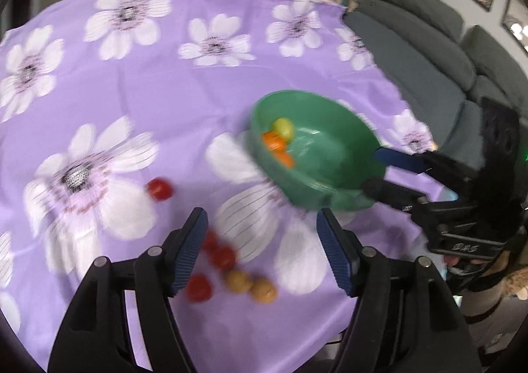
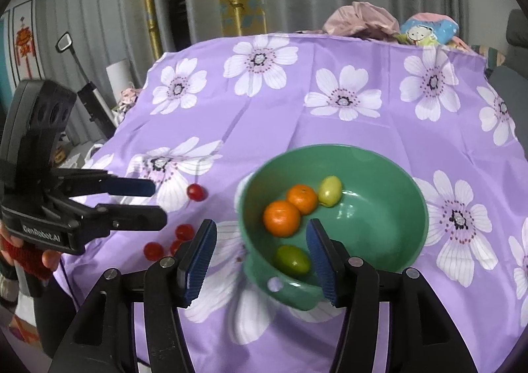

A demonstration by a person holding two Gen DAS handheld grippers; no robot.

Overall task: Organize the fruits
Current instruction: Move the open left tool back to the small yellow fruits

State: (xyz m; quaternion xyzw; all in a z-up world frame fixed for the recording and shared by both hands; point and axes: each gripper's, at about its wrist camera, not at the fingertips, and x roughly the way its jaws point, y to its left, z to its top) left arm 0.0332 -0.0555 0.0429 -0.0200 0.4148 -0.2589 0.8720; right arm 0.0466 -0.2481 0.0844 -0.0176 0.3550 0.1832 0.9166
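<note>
The surface [image 2: 363,128] is lying wide and bare past the bowl [image 2: 389,175], its far edge running under a heap of cloth [image 2: 359,19]. Your left claw [image 1: 262,251] is gaping, holding nothing, hanging over loose fruit. Your right claw [image 2: 260,257] is standing open at the bowl's near rim, the rim between its pads, not pressing. In the bowl are sitting two oranges [image 2: 281,218], a yellow fruit [image 2: 329,190] and a green one [image 2: 293,260]. Left of it are lying four red fruits [image 1: 160,188] and two tan ones [image 1: 238,280].
</note>
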